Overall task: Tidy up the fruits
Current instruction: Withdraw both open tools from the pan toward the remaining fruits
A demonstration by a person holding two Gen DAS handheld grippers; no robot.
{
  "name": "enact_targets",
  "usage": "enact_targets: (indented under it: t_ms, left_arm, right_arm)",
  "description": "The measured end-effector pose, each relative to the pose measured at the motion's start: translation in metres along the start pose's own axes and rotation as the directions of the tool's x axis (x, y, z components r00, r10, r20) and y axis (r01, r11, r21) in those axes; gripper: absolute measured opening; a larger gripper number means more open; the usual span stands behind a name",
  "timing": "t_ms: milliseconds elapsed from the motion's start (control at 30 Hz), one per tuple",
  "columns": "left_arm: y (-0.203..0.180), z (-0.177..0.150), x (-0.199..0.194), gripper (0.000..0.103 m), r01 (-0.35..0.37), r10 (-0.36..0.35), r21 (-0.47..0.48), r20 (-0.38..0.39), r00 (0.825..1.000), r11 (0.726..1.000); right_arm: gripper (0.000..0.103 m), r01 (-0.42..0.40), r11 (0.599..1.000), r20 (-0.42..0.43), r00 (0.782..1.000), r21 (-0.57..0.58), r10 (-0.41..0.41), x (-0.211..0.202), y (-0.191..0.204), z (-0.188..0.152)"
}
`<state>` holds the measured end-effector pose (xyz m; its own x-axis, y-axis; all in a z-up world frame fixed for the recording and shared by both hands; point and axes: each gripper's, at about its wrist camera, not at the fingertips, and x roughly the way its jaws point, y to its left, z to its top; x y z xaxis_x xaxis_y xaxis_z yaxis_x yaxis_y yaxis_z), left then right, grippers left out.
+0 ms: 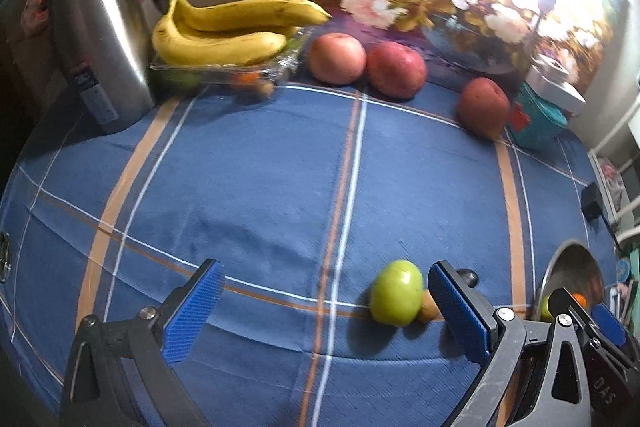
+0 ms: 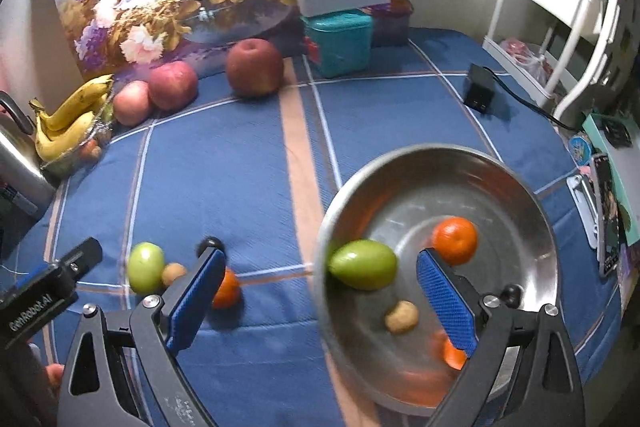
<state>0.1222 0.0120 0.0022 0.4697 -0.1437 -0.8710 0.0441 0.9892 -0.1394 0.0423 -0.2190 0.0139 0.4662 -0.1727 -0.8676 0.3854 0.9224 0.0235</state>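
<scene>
Nearest my right-wrist lens, the right gripper stands with its blue pads spread wide and nothing clamped between them; it hangs over the near-left rim of the steel bowl. My left gripper is likewise spread wide and empty, poised low over the blue checked tablecloth.

Done so far, as I judge it: the bowl holds a green fruit lying against its left wall, a whole orange further in, a small brown fruit on the floor of the bowl, and a second orange fruit partly hidden behind my right finger. The contents look blurred, so I cannot say they are at rest.

Left on the cloth: a green fruit just inside my left gripper's right-hand finger, a small brown fruit touching it, and an orange partly behind my right gripper's left-hand finger. These three sit close together, near the bowl but outside it.

At the far edge, three red apples lie loose against the floral picture, two touching and one apart beside a teal box. A bunch of bananas rests on a clear tray next to a steel jug; whether those count as sorted I cannot tell.

I judge the task roughly half done, with the near cluster the obvious next pick.
</scene>
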Motion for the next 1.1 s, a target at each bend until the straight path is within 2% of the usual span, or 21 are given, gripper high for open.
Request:
enact_targets:
  t_ms: [100,533,700,833,1100]
  left_arm:
    - [0.009,0.005,-0.002,0.103,0.004,-0.003,-0.037,0.014,1.000,0.999]
    - [0.022,0.018,0.012,0.103,-0.028,0.028,-0.088,-0.003,1.000,0.996]
    - [0.022,0.021,0.013,0.103,0.005,-0.004,-0.102,0.004,1.000,0.995]
    - [0.015,0.021,0.013,0.103,-0.001,0.002,-0.076,0.009,1.000,0.997]
    - [0.007,0.017,0.028,0.103,0.043,-0.046,-0.076,-0.047,0.998,0.996]
  right_arm:
    - [0.096,-0.018,1.000,-0.007,1.000,-0.011,0.018,0.001,0.012,0.005]
    - [0.096,-0.084,0.995,-0.050,0.995,-0.049,0.081,0.016,0.050,0.016]
    - [0.096,-0.091,0.993,-0.069,0.994,-0.069,0.086,0.023,0.055,0.017]
    - [0.096,-0.101,0.992,-0.082,0.992,-0.072,0.095,0.026,0.054,0.015]
    - [0.096,-0.100,0.992,-0.122,0.988,-0.077,0.090,0.040,0.054,0.007]
